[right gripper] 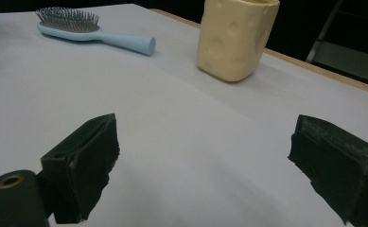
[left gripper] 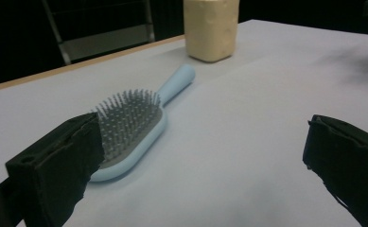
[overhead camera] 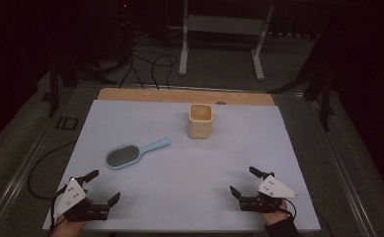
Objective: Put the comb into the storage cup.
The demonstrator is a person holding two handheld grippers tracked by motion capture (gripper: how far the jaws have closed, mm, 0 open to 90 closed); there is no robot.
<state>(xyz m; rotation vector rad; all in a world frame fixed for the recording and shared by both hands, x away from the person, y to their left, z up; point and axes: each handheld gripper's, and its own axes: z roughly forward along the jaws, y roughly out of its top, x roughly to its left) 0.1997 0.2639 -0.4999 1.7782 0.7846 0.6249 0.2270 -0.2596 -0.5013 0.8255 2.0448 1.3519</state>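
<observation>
Grippers, left point(overhead camera: 103, 186) and right point(overhead camera: 242, 180), gape empty near front edge; hairbrush point(overhead camera: 130, 154), cup point(overhead camera: 200, 121) well apart.

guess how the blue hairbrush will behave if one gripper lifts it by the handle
The hairbrush looks like rigid plastic, so it should stay stiff. Its wide bristled head probably outweighs the slim handle, so it may droop head-down. The smooth rounded handle could twist between the jaws.

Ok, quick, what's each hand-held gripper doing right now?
Left hand-held gripper: open, holding nothing, near the hairbrush.
Right hand-held gripper: open, holding nothing, over the bare table cover.
</observation>
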